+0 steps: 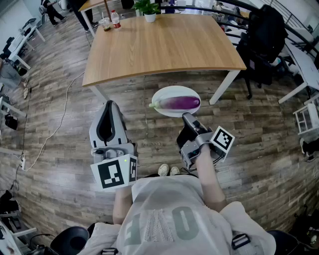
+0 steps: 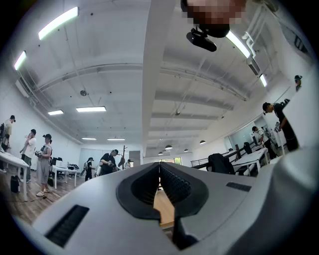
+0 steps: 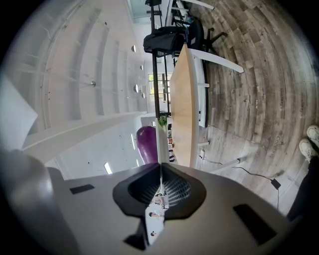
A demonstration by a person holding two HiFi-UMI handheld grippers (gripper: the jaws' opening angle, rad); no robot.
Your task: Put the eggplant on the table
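Eggplant (image 1: 179,103) lies on plate (image 1: 174,90) clamped by right gripper (image 1: 187,117), near table (image 1: 159,50) bearing plant (image 1: 148,9)

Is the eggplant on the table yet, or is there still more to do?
Not yet. Done: the right gripper has the white plate pinched by its rim between its fingers, with the eggplant lying on it. In hand: the plate hangs over the floor, short of the wooden table. Left: getting the eggplant onto the table. The left gripper is shut and empty.
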